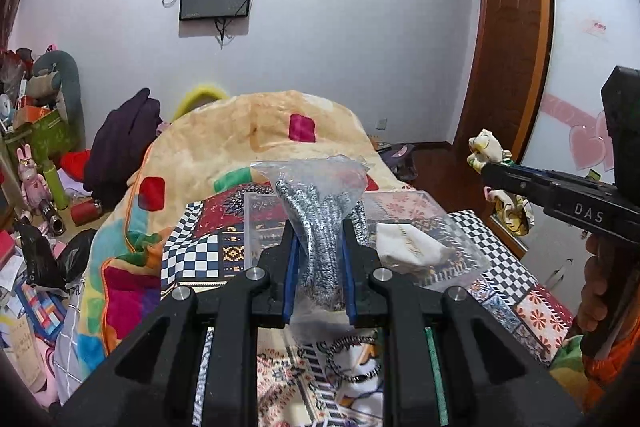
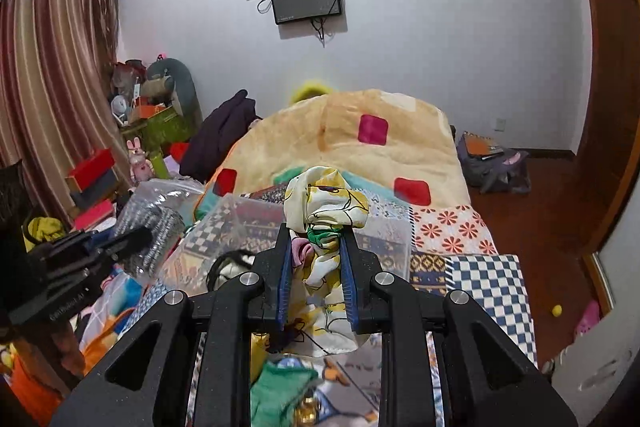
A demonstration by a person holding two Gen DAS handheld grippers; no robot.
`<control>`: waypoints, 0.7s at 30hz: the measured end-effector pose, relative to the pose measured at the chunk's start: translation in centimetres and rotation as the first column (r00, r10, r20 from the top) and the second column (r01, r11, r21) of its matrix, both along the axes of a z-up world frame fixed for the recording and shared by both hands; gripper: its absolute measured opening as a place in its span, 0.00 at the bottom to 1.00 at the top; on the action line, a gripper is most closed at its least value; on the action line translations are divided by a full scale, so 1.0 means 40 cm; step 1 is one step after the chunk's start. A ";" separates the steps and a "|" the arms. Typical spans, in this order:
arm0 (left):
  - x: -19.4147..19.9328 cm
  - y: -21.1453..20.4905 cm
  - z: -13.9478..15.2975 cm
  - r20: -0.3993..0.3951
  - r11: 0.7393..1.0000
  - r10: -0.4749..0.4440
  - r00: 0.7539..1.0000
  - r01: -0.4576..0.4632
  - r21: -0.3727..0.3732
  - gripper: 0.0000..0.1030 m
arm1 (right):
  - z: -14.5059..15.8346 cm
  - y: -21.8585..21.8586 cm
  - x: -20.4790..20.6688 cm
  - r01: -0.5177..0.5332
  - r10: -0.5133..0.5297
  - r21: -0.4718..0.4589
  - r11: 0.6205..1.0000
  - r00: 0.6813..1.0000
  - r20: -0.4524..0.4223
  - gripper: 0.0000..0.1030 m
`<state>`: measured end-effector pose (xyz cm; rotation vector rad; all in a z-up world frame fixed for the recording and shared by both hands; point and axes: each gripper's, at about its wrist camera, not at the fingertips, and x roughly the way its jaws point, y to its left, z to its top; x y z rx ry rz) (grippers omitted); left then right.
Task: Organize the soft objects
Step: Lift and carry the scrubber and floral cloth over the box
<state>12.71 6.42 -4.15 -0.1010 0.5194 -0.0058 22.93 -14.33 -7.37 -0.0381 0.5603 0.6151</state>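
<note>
My left gripper [image 1: 319, 239] is shut on a clear plastic bag holding a grey speckled knit item [image 1: 320, 223], held above a clear plastic box [image 1: 452, 223] on the bed. A white cloth [image 1: 408, 245] lies in the box. My right gripper [image 2: 314, 247] is shut on a cream floral scarf [image 2: 326, 203], lifted above the bed near the same box [image 2: 244, 223]. In the left wrist view the right gripper [image 1: 486, 171] shows at the right with the scarf [image 1: 486, 147]. In the right wrist view the left gripper [image 2: 132, 239] shows at the left with the grey bag [image 2: 156, 223].
A patchwork bedspread [image 1: 504, 251] covers the bed, with a heaped yellow blanket [image 1: 248, 131] behind the box. Clutter and toys [image 1: 36, 163] fill the floor at the left. A backpack [image 2: 492, 163] lies on the wooden floor at the right. A green cloth [image 2: 280, 391] lies below my right gripper.
</note>
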 end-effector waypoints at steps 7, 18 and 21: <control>0.085 0.018 -0.053 -0.066 1.000 0.006 0.998 -0.006 -0.003 0.18 | -0.048 0.058 0.053 -0.033 0.031 -0.045 0.998 0.998 -0.057 0.19; 0.169 0.005 -0.144 -0.158 0.999 0.002 0.987 0.004 0.034 0.18 | -0.158 0.135 0.111 -0.091 0.058 -0.179 0.980 0.982 -0.177 0.19; 0.181 -0.004 -0.161 -0.181 0.999 -0.004 0.984 0.013 0.047 0.18 | -0.175 0.143 0.114 -0.106 0.066 -0.199 0.974 0.978 -0.198 0.21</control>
